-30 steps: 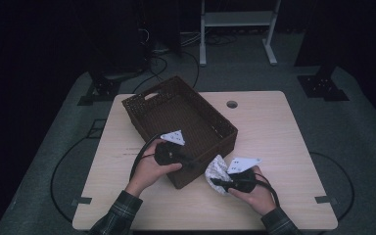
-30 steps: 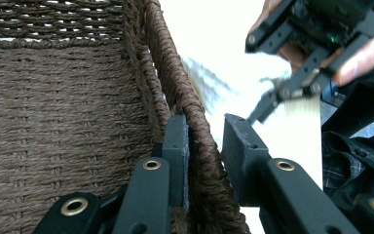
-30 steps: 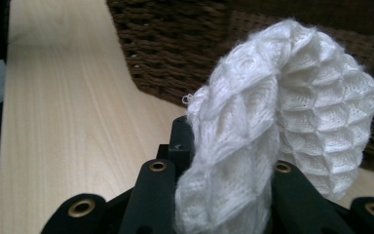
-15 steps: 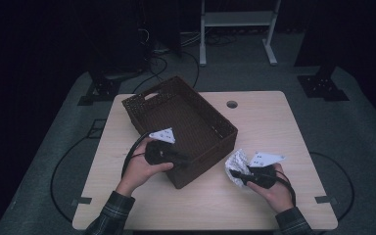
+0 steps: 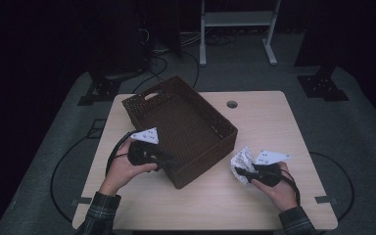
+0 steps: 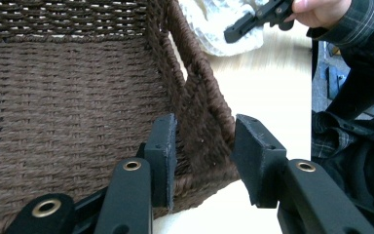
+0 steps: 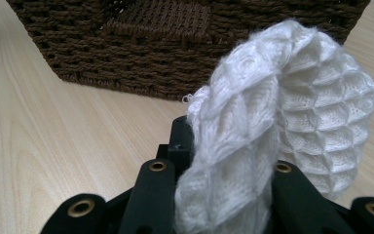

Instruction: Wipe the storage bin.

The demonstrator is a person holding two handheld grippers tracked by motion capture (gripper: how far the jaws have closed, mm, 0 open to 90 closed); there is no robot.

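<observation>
From up high, the brown woven basket (image 5: 181, 128) sits mid-surface (image 5: 274, 122), with the left hand-held gripper (image 5: 169, 158) on its rim at about 8 o'clock. The white knit cloth (image 5: 242, 161) is at the basket's 4 o'clock, in the right hand-held gripper (image 5: 238, 171).

In the left gripper view, the jaws straddle the basket wall (image 6: 202, 122) with gaps either side; they've just been opening.

In the right gripper view, the jaws pinch the bunched cloth (image 7: 272, 126), the basket just beyond at 12 o'clock.

likely a dark lab: cabled floor (image 5: 176, 58), stand bases (image 5: 323, 85)
</observation>
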